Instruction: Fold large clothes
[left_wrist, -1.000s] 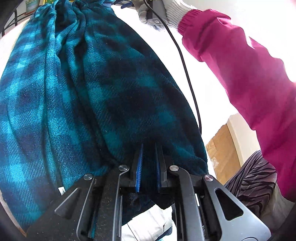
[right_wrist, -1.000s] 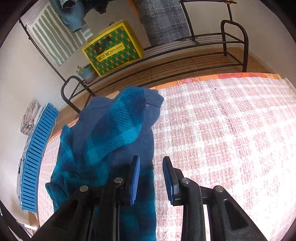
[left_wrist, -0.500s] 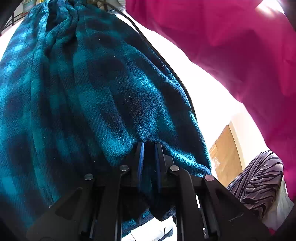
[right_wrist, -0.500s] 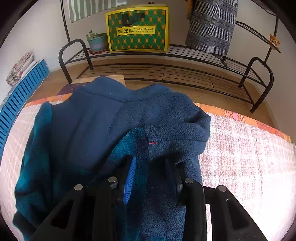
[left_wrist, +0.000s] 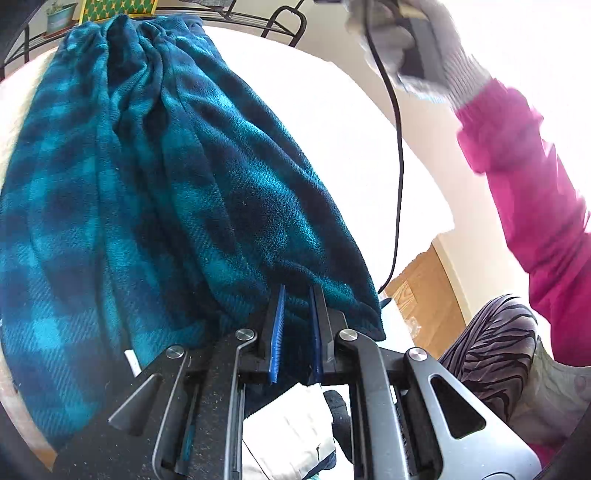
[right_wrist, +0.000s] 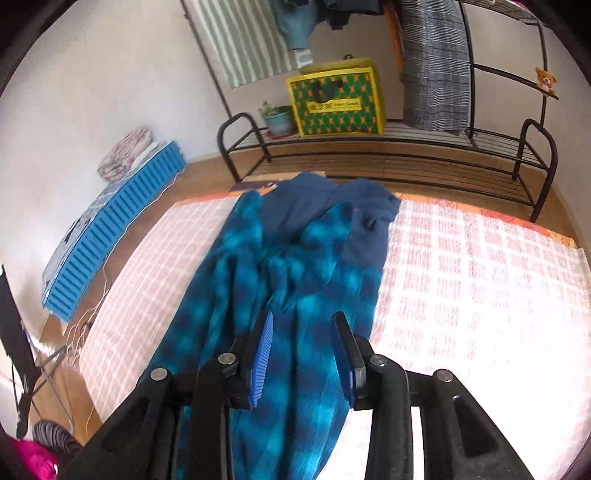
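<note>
**Left tongs pinch the fleece hem, right tongs part above it**

While the teal and navy checked fleece (left_wrist: 177, 192) lies lengthwise along the bed (right_wrist: 480, 295), its near edge is bunched between the left tongs (left_wrist: 297, 325), whose blue pads are nearly pressed together with the cloth caught in the narrow gap. From that grip the fleece runs away in long folds toward the far end of the bed, where a black metal rack (left_wrist: 284, 22) stands. To the right in the left wrist view, a gloved hand (left_wrist: 417, 48) in a pink sleeve (left_wrist: 524, 177) grips the other tool, a black cable (left_wrist: 399, 166) hanging from it.

Seen from the right wrist, a blue slatted crate (right_wrist: 110, 229) sits on the floor at the left. The fleece crosses the middle of the pink checked bed cover, its plain navy part at the far end. The right tongs (right_wrist: 303, 354) hover above the garment with their jaws opening; the cloth shows through the gap below them and neither pad presses on it. Behind, a yellow patterned box (right_wrist: 338, 99) sits on the rack beside a small potted plant (right_wrist: 277, 118).
</note>
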